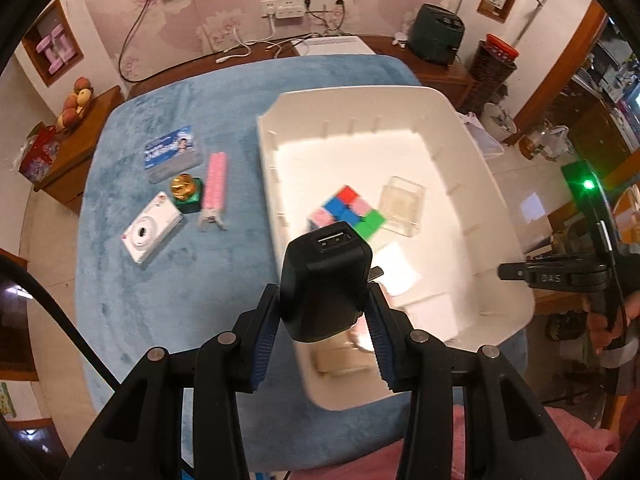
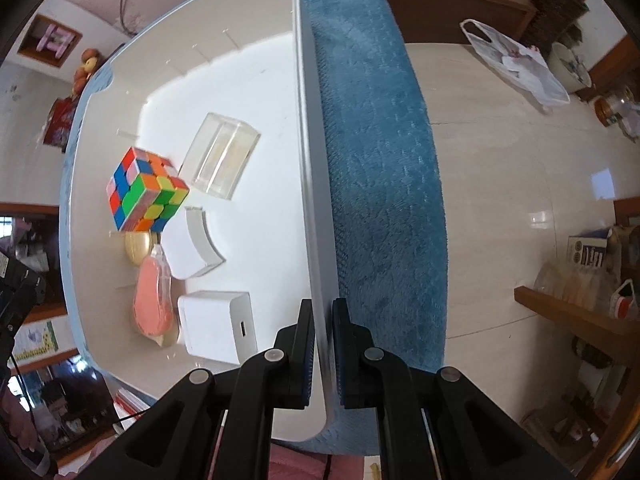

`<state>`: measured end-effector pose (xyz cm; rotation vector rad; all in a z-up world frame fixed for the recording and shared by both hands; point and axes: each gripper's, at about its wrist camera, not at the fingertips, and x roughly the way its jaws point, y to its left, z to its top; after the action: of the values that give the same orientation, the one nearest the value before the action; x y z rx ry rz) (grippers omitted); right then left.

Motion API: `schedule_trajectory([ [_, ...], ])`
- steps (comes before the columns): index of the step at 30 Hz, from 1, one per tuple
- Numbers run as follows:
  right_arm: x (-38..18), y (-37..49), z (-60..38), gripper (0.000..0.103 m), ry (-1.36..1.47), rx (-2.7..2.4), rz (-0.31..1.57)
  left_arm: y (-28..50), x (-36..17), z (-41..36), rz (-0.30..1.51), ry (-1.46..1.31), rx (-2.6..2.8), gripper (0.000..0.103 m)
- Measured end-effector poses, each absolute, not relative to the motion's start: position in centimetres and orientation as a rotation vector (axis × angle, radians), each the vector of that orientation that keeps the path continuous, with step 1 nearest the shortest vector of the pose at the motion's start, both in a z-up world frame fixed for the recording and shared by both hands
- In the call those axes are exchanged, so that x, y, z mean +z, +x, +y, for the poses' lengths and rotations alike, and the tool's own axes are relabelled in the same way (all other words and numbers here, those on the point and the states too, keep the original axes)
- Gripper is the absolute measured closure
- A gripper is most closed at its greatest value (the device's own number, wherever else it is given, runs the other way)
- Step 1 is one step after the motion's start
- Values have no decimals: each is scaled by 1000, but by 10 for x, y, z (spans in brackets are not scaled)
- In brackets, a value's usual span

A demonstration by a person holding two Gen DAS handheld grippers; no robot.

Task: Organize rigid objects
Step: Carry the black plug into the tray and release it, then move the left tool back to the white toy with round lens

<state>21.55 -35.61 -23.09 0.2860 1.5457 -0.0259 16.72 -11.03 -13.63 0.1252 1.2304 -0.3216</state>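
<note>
the left gripper is clamped on one black charger, held up over the near left edge of the white bin, its usb port facing away. the right gripper is closed tight on the bin's right wall, one finger inside and one outside.

inside the bin, nearest first: one white charger block, one pink flat piece with a clear edge, one white curved box, one small yellowish oval thing half hidden under the cube, one colour cube, and one clear plastic box farthest in. that makes six things in the bin.

on the blue plush cloth to the left of the bin lie four more: one white camera, one gold-topped green ornament, one pink ribbed clip, and one blue card pack.

beyond the table a wooden sideboard carries cables and a power strip on flowered wallpaper. the floor is pale glossy tile.
</note>
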Motion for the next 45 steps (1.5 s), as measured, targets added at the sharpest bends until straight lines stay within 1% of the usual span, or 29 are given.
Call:
schedule_trajectory([
  [8,-233,210,-352,94,214,53,1567,149,-141,-141,1232,117,-359,57],
  [17,-237,209,-360,93,270,91,1572,137,-147,-167,1248,152,-388,57],
  [24,-238,208,-361,93,279,106,1575,139,-150,-171,1256,159,-374,56],
  [26,-238,209,-361,93,278,105,1577,141,-149,-170,1251,145,-372,52],
  [27,-238,209,-361,93,276,104,1579,142,-149,-170,1249,141,-369,43],
  [28,-238,209,-361,93,274,101,1580,144,-148,-169,1243,144,-363,37],
  [36,-239,214,-359,93,276,68,1595,157,-148,-150,1227,158,-306,37],
  [45,-236,224,-359,94,284,14,1593,181,-150,-97,1215,167,-230,37],
])
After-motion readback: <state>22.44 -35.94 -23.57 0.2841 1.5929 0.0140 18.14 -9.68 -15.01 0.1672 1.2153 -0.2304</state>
